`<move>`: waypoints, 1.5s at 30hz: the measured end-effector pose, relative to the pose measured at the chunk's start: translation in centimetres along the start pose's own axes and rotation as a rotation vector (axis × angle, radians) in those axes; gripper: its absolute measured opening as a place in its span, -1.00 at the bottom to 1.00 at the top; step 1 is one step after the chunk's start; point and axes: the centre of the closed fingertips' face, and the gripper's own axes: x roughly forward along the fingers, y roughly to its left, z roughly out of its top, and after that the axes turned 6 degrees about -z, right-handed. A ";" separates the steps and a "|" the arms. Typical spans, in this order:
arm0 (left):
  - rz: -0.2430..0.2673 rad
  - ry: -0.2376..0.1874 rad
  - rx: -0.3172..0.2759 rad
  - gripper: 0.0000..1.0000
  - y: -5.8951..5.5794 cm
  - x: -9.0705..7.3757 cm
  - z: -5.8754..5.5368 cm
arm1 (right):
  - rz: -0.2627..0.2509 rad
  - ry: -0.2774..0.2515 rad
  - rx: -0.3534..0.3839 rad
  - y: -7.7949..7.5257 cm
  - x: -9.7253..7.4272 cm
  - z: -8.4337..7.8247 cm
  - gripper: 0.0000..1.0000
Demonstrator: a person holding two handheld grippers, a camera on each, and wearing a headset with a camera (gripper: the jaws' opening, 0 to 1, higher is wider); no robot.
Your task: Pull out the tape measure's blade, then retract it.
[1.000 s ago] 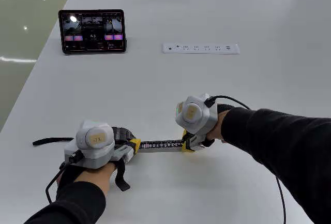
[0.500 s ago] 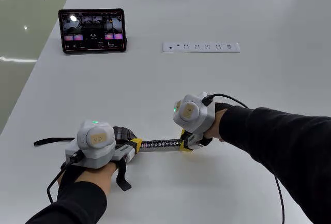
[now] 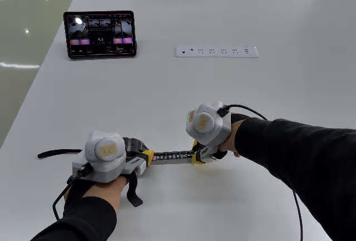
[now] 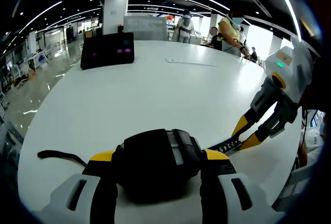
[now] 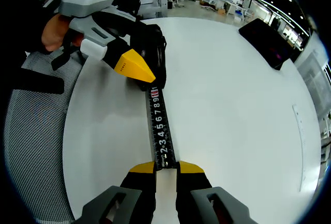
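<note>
The black tape measure (image 3: 132, 145) lies on the white table (image 3: 183, 93) near its front left. My left gripper (image 3: 142, 160) is shut on its case, and the yellow-tipped fingers (image 4: 102, 157) clamp the case (image 4: 158, 162) from both sides. A short length of blade (image 3: 172, 155) runs right from the case to my right gripper (image 3: 197, 157). In the right gripper view the numbered blade (image 5: 159, 131) reaches back to the case (image 5: 153, 48), and the right gripper (image 5: 166, 168) is shut on the blade's end. A black wrist strap (image 3: 55, 152) trails left of the case.
A tablet (image 3: 100, 33) with a lit screen stands at the back left. A white power strip (image 3: 217, 52) lies at the back centre. The table's left edge (image 3: 39, 85) drops to a glossy floor. A mesh chair (image 5: 31, 131) is beside the table.
My right gripper has slid a little to the left, toward the case, so the exposed blade is slightly shorter. The left gripper and the case have stayed put.
</note>
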 end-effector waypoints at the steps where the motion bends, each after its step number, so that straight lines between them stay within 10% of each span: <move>1: 0.001 -0.001 -0.001 0.20 0.0 0.0 0.0 | 0.000 0.000 0.000 0.0 0.0 0.0 -0.80; 45: -0.004 0.004 0.000 0.20 -0.1 0.0 0.0 | 0.006 -0.018 -0.010 0.4 0.7 1.7 -0.80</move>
